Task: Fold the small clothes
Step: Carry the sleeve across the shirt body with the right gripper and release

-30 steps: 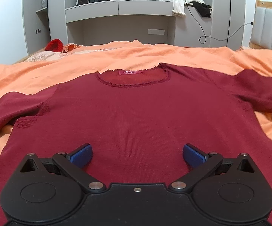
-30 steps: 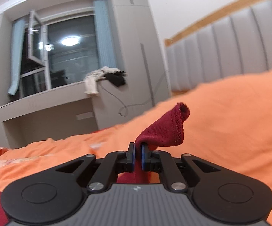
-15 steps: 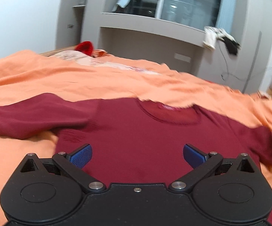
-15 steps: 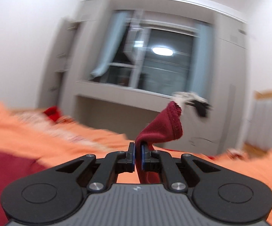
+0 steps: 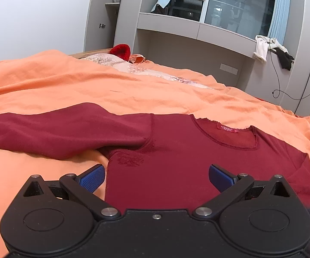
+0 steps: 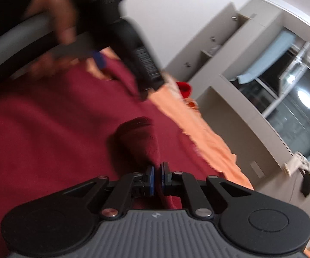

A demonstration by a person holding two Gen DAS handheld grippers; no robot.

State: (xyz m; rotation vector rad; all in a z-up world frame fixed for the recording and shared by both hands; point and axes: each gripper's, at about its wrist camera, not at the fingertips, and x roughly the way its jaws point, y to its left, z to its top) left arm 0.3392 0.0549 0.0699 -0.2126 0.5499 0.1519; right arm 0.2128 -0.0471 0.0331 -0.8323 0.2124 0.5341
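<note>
Maroon sweater (image 5: 187,163) lies flat on the orange bed (image 5: 90,90), its right sleeve (image 6: 140,137) now carried over the chest, pinched in the right tongs (image 6: 156,177), while the left tongs (image 5: 156,175), wide apart, have swung toward the 9 o'clock sleeve (image 5: 58,133), likely next.

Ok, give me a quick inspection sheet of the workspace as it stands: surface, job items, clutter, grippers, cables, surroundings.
Surface: orange bedspread, wrinkled.
Job's things: dark red top lying flat, neck label up; one sleeve stretched out sideways, the other sleeve lifted over the body.
Clutter: red item and pale patterned cloth at the far edge of the bed.
Grippers: left gripper open above the top; right gripper shut on the other sleeve.
Cables: black cable hanging from the ledge.
Surroundings: grey cabinets, window, clothes draped on the ledge.
</note>
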